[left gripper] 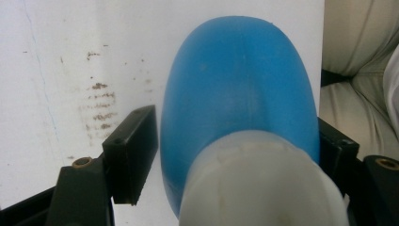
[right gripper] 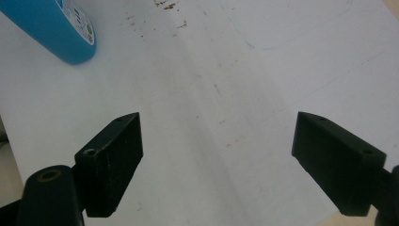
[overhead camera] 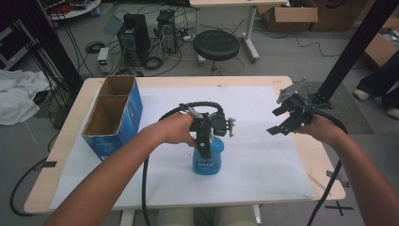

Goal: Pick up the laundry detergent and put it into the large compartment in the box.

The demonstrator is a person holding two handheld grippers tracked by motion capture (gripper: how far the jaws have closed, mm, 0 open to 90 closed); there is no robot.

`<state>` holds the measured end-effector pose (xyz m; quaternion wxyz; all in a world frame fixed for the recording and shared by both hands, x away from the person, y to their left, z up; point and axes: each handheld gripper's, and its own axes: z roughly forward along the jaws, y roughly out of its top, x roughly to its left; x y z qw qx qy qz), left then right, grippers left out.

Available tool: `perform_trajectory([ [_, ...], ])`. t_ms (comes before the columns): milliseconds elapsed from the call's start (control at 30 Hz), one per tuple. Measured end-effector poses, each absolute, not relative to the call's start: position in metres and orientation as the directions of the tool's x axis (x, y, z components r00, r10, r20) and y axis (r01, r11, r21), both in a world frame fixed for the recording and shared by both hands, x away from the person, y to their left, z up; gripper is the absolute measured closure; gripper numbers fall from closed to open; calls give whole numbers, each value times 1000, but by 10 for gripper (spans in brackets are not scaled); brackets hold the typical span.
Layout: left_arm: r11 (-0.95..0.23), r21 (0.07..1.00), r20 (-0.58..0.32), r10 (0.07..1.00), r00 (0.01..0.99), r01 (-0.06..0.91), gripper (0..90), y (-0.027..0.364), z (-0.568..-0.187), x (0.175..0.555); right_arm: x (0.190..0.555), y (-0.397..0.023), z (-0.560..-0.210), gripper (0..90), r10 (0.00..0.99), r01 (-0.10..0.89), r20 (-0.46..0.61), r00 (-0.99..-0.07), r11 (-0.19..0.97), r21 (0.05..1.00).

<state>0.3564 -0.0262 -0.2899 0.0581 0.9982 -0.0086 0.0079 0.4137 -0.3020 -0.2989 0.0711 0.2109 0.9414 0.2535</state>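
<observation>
bottle [overhead camera: 206, 159], blue with a white cap, stands upright on the white sheet [overhead camera: 263, 155] that covers the table [overhead camera: 66, 141], a little toward the near edge and about midway between the left and right edges. the left hand-held gripper [overhead camera: 205, 147] comes down on it from above, the left hand [overhead camera: 176, 128] wrapped around the gripper's body. in the left gripper view the bottle's blue shoulder [left gripper: 240, 89] and pale cap [left gripper: 263, 183] sit between the two black jaws: the right-side jaw lies against the blue wall, while the left-side jaw stands just beside the bottle with a thin sliver of white sheet showing between pad and plastic, so the jaws are about half apart and not yet clamped on both sides. whether that left pad touches lower down cannot be told.

the right hand-held gripper [overhead camera: 281, 121] is held above the sheet toward the right edge of the table, well apart from the bottle, gripped by the right hand [overhead camera: 320, 128]. its jaws stand wide apart with nothing between them; in the right gripper view bare stained sheet [right gripper: 211, 94] lies beyond them and the bottle's base [right gripper: 56, 33] shows at the upper left corner.

an open blue cardboard box [overhead camera: 115, 113] with two compartments stands near the table's far left corner.
</observation>
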Motion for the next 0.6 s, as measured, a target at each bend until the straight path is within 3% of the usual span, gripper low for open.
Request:
perform_trajectory([
  [600,-991,126,6,-39,999,-40,373,-25,-289,354,413,-302,-300,167,431,360,-24,-902,783,508],
])
